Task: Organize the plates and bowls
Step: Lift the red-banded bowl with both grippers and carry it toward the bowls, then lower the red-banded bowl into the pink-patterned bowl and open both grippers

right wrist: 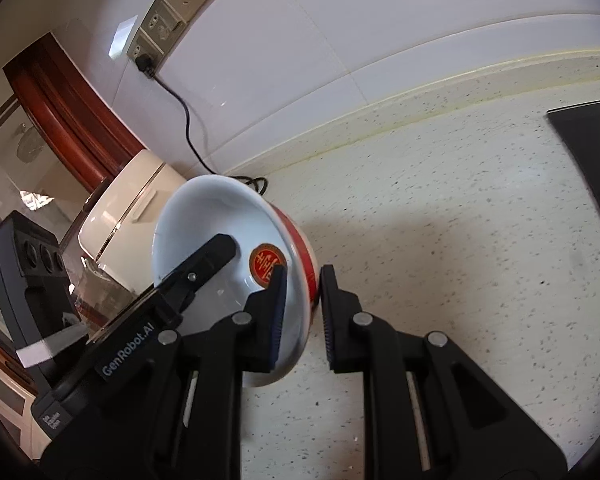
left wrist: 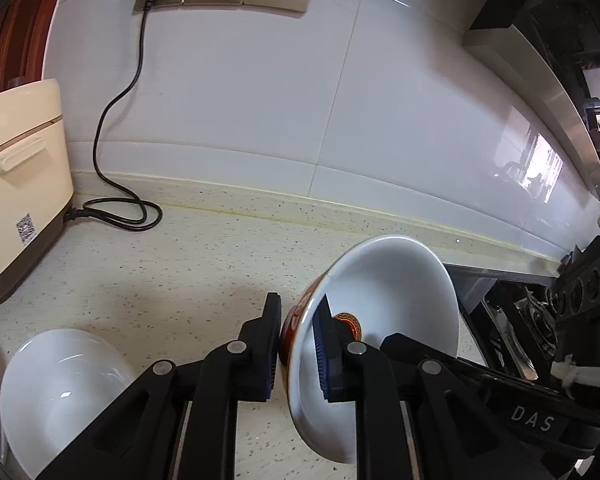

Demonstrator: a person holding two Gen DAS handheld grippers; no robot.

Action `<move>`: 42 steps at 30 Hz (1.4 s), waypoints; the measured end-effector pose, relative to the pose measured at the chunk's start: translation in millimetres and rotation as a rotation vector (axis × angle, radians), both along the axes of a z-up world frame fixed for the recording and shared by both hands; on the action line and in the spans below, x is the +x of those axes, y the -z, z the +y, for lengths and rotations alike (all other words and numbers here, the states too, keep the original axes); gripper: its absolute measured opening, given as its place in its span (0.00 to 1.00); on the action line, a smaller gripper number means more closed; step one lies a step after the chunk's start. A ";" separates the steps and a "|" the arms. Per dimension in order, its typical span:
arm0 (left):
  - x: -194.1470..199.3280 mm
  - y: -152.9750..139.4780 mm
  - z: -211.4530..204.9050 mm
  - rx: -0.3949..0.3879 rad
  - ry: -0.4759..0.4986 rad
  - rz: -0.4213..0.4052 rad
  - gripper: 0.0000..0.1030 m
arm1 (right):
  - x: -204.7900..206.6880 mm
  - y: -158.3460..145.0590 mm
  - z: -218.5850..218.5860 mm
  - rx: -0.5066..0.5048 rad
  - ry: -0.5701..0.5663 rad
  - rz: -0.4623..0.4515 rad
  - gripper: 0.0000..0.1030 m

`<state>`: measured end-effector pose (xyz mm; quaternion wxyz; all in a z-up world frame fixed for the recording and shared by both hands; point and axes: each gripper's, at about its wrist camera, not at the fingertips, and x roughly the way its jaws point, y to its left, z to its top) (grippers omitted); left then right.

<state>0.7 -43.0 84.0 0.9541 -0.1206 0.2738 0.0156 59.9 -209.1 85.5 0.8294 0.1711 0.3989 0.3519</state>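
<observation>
I see plain white bowl (left wrist: 60, 384) on counter (left wrist: 204, 264), left of my left gripper (left wrist: 298, 354). Left gripper pinches red-banded bowl (left wrist: 384, 320) wall; right gripper (right wrist: 303, 316) pinches opposite wall, likely sharing load, bowl tilted clear of counter for stacking.

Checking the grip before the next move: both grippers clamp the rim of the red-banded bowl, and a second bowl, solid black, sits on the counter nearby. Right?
Not quite: the second bowl is plain white, as the left wrist view shows. The rest holds: the left gripper and right gripper both clamp the rim of the red-banded bowl.
</observation>
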 end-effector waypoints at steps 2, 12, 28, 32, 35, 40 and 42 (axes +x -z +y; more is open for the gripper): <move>-4.6 -1.8 1.3 0.010 -0.008 -0.011 0.15 | -1.7 -0.6 1.8 0.014 -0.011 -0.003 0.20; -29.5 -7.7 25.6 0.012 -0.060 -0.063 0.16 | -13.6 -5.3 24.4 0.063 -0.081 -0.037 0.20; -48.7 -12.7 74.5 -0.053 -0.165 -0.111 0.23 | -28.2 -11.1 72.7 0.106 -0.138 -0.039 0.20; -58.1 -10.6 87.1 -0.065 -0.177 -0.103 0.23 | -34.5 -13.0 84.5 0.106 -0.158 -0.045 0.20; -61.8 -6.6 95.3 -0.069 -0.185 -0.087 0.23 | -39.4 -12.7 94.3 0.098 -0.165 -0.046 0.20; -70.3 -4.3 107.1 -0.083 -0.171 -0.063 0.23 | -48.9 -13.7 106.4 0.078 -0.156 -0.048 0.20; -73.1 -3.5 111.9 -0.088 -0.164 -0.047 0.23 | -55.0 -13.5 109.0 0.072 -0.145 -0.042 0.20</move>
